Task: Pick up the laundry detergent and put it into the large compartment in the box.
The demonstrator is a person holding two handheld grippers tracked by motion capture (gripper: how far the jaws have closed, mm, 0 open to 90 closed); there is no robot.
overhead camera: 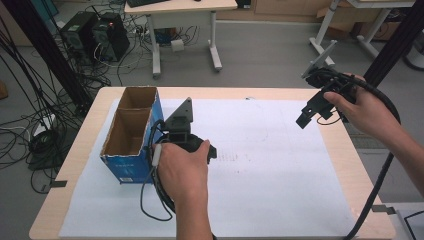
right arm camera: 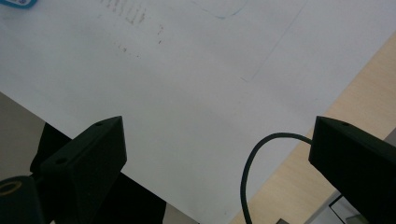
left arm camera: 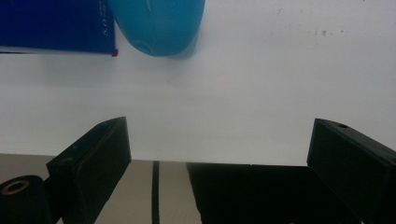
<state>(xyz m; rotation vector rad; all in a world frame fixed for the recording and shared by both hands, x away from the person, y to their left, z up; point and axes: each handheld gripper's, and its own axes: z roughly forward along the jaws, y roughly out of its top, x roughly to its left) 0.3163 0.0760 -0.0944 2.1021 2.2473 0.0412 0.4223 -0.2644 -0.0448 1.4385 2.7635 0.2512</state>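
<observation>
An open-topped blue cardboard box [overhead camera: 131,135] with two compartments stands at the left of the table. My left gripper [overhead camera: 201,145] is held low right beside it, on the box's right. In the left gripper view a corner of the blue box [left arm camera: 56,23] and a rounded light-blue object [left arm camera: 159,23] lie ahead on the white paper, and my left gripper [left arm camera: 219,154] is open with nothing between its jaws. My right gripper [overhead camera: 306,118] hovers above the table's far right. In its own view my right gripper [right arm camera: 219,154] is open and empty over the paper.
A large white paper sheet [overhead camera: 260,170] covers most of the wooden table [overhead camera: 345,165]. A black cable [right arm camera: 254,158] loops near the right gripper. Beyond the table stand a desk [overhead camera: 182,10], computer towers [overhead camera: 97,32] and tangled floor cables [overhead camera: 20,125].
</observation>
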